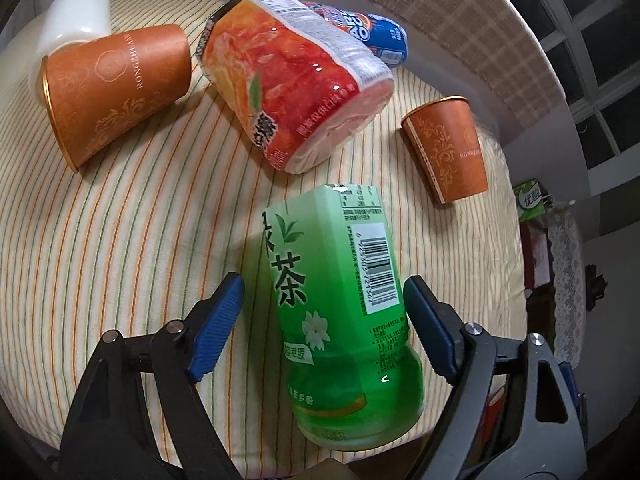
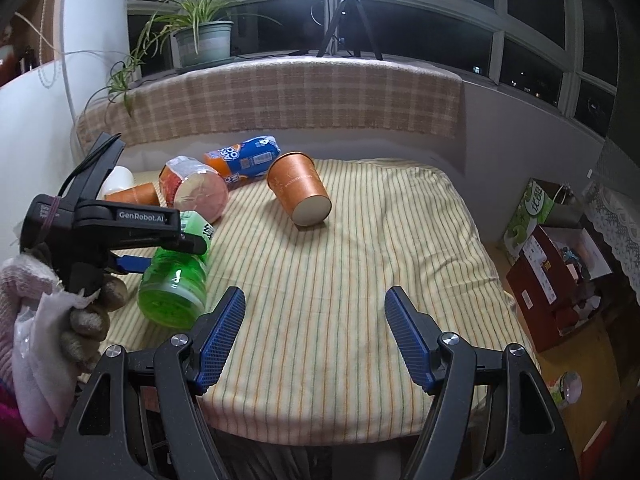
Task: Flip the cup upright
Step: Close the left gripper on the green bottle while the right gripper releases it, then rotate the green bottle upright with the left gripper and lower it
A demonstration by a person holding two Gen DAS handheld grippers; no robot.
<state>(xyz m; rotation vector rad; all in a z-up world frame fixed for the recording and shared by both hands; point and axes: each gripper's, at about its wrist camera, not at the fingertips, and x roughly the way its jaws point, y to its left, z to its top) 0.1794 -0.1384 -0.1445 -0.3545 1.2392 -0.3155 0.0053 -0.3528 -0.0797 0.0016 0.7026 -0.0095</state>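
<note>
An orange paper cup (image 2: 300,192) lies on its side mid-table, its base toward my right gripper (image 2: 316,320), which hovers open and empty near the front edge. The same cup (image 1: 446,148) shows at the right of the left wrist view. A second orange cup (image 1: 116,88) lies on its side at the far left, against a white cup (image 1: 76,12). My left gripper (image 1: 322,292) is open, its fingers either side of a green tea bottle (image 1: 340,300) lying on the cloth; the right pad (image 1: 424,320) is close against the bottle and a gap shows at the left pad.
A red-labelled bottle (image 1: 296,80) and a blue bottle (image 1: 380,36) lie behind the green one. The striped tablecloth (image 2: 360,260) covers the table. A gloved hand (image 2: 92,312) holds the left tool. Boxes (image 2: 560,272) stand on the floor at the right; a plant pot (image 2: 204,42) and a tripod (image 2: 348,16) sit on the sill.
</note>
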